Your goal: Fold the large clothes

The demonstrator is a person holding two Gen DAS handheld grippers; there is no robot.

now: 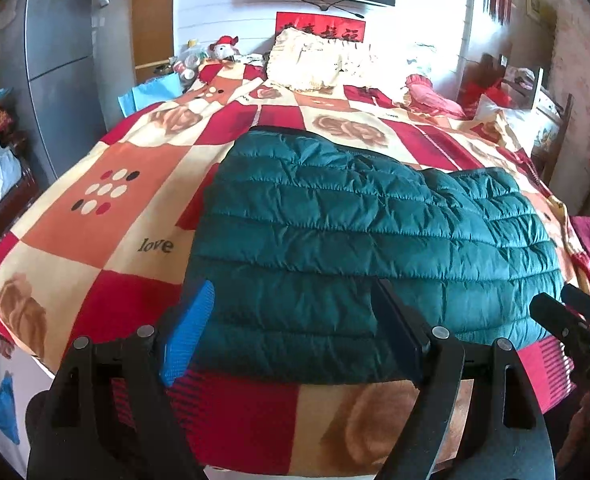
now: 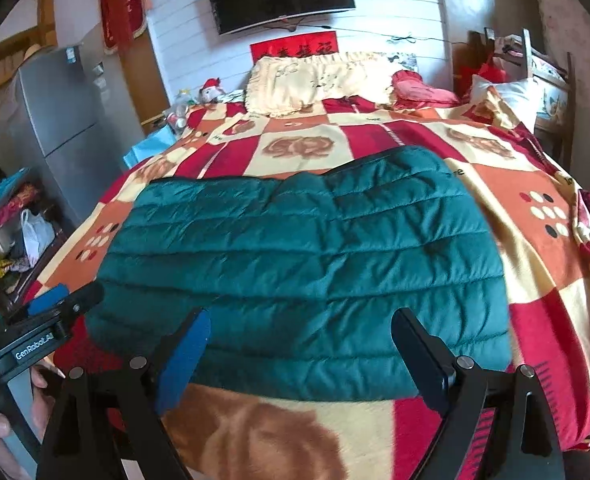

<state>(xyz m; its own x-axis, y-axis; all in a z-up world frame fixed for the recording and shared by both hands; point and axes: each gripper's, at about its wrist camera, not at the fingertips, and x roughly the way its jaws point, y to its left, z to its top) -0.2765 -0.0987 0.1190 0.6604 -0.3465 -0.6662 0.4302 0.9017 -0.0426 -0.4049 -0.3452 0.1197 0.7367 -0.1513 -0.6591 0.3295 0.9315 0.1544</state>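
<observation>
The green quilted jacket (image 1: 367, 232) lay on the patterned blanket (image 1: 107, 208) near the bed's front edge, folded into a compact rectangle and apparently nearly finished, while the left gripper (image 1: 295, 332) and right gripper (image 2: 315, 360) hovered above its near hem, angled downward, jaws wide and empty.

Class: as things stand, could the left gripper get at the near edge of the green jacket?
Probably yes: the left gripper is open just over the green jacket's near edge, nothing between.
</observation>
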